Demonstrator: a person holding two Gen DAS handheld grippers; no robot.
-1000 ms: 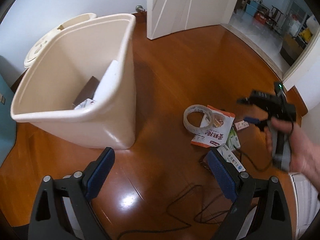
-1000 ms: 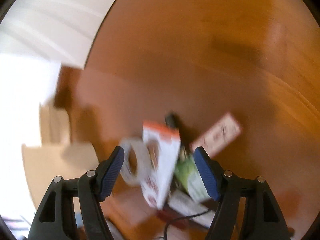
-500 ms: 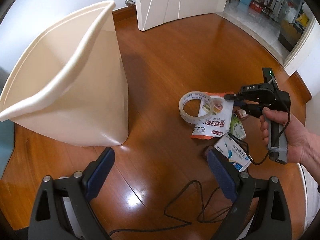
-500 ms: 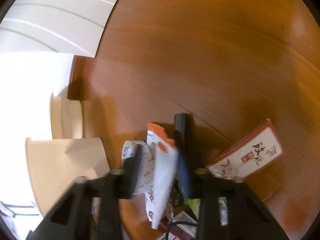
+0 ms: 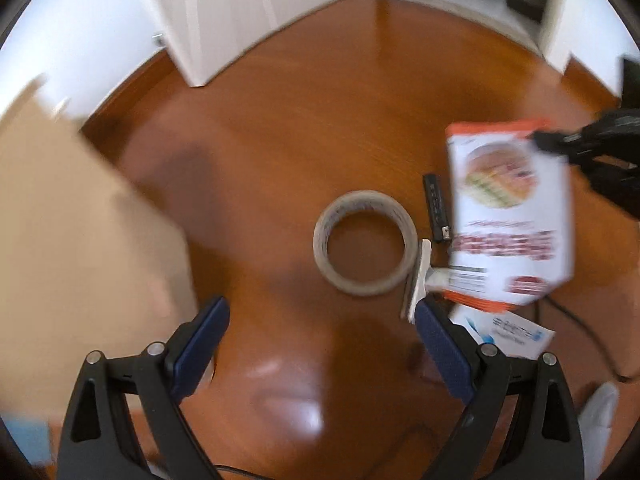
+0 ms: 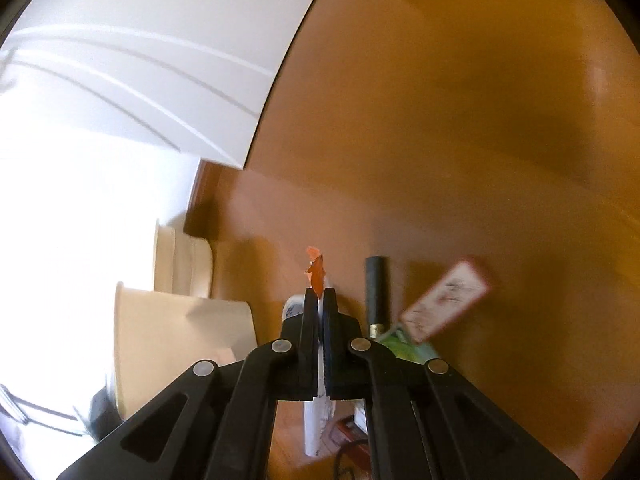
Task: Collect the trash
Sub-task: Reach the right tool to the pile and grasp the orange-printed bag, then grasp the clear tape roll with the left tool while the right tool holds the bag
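My right gripper point(image 6: 319, 294) is shut on the top edge of a white and orange snack packet point(image 5: 508, 216), which hangs lifted off the wood floor; its orange tip point(image 6: 316, 270) pokes out past the fingers. From the left wrist view the right gripper point(image 5: 540, 142) pinches the packet's upper right corner. My left gripper point(image 5: 320, 332) stands open above a roll of clear tape point(image 5: 364, 242) lying flat on the floor. The cream bin point(image 5: 80, 220) is at the left, blurred. A black lighter point(image 5: 436, 208) lies between the tape and the packet.
A white and blue box point(image 5: 504, 330) and a white card point(image 5: 420, 280) lie under the packet. A red and white card point(image 6: 444, 300), a green packet point(image 6: 400, 344) and the bin point(image 6: 176, 340) show in the right wrist view. A white door point(image 5: 240, 20) stands behind. Black cables trail at bottom right.
The right gripper closed on the snack packet and lifted it off the pile. The left gripper swung down and to the right, from beside the bin to over the tape roll.
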